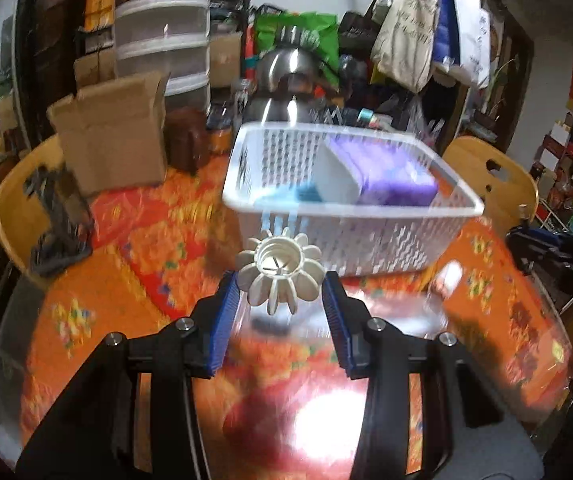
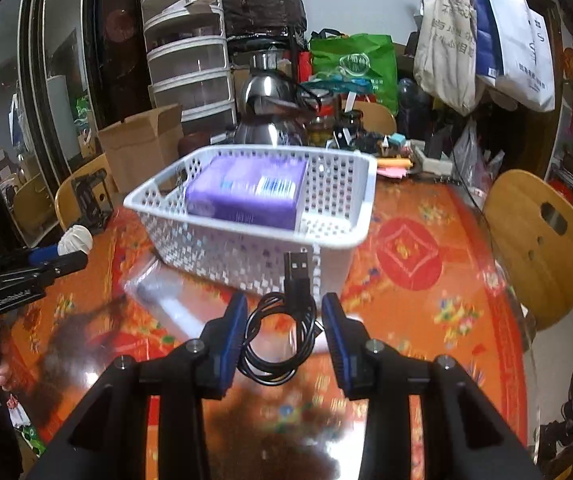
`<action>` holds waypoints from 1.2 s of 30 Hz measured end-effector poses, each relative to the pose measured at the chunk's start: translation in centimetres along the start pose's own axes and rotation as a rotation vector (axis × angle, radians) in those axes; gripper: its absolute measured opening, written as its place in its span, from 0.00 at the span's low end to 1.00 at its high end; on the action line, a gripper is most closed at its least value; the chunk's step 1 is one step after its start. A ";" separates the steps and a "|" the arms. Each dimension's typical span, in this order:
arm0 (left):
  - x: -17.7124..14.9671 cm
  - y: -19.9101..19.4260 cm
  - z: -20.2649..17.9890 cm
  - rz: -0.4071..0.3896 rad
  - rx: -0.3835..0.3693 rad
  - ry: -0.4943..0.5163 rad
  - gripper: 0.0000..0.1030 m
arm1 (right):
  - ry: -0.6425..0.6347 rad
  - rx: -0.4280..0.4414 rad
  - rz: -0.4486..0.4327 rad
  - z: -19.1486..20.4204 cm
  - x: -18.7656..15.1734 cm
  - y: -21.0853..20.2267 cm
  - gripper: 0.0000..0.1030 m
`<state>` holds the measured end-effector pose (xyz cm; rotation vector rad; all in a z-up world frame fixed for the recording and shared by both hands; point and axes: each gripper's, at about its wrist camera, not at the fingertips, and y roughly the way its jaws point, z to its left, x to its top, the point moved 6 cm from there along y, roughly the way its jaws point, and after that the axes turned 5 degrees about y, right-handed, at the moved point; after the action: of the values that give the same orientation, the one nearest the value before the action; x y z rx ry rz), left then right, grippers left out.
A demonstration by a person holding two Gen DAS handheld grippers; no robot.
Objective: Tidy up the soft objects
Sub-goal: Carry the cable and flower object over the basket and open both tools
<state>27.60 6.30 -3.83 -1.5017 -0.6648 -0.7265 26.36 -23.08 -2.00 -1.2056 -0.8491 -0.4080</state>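
Observation:
My left gripper (image 1: 280, 294) is shut on a cream ribbed flower-shaped object (image 1: 280, 270), held above the orange tablecloth just in front of the white perforated basket (image 1: 386, 240). A purple packet (image 1: 390, 178) and a blue item (image 1: 286, 196) lie inside the basket. In the right wrist view my right gripper (image 2: 282, 322) is shut on a coiled black USB cable (image 2: 282, 332), its plug (image 2: 297, 270) sticking up before the basket (image 2: 246, 248), which holds the purple packet (image 2: 246, 194). The left gripper (image 2: 26, 272) with the cream object (image 2: 75, 240) shows at that view's left edge.
A round glass-topped table (image 2: 426, 280) carries a cardboard box (image 1: 114, 140), a steel kettle (image 2: 268, 108), jars and clutter behind the basket. Wooden chairs (image 2: 542, 248) stand at both sides. A drawer tower (image 2: 188, 64) and hanging bags (image 2: 486, 32) fill the back.

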 end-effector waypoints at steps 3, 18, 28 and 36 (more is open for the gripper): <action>3.3 1.1 0.3 -0.004 -0.018 -0.003 0.39 | 0.004 0.001 -0.012 -0.2 2.2 0.6 0.37; 10.5 10.7 0.8 0.116 -0.023 -0.022 0.39 | 0.003 -0.041 0.026 -2.6 9.1 7.8 0.37; 9.5 13.5 0.7 0.138 -0.026 -0.008 0.39 | 0.005 -0.051 0.072 -2.9 8.8 10.8 0.37; 9.5 13.1 1.0 0.102 -0.036 -0.011 0.77 | 0.000 -0.044 0.074 -2.3 8.8 11.1 0.54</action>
<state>43.74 6.42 -4.79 -1.5623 -0.5818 -0.6555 40.38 -20.11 -2.69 -1.2743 -0.7959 -0.3683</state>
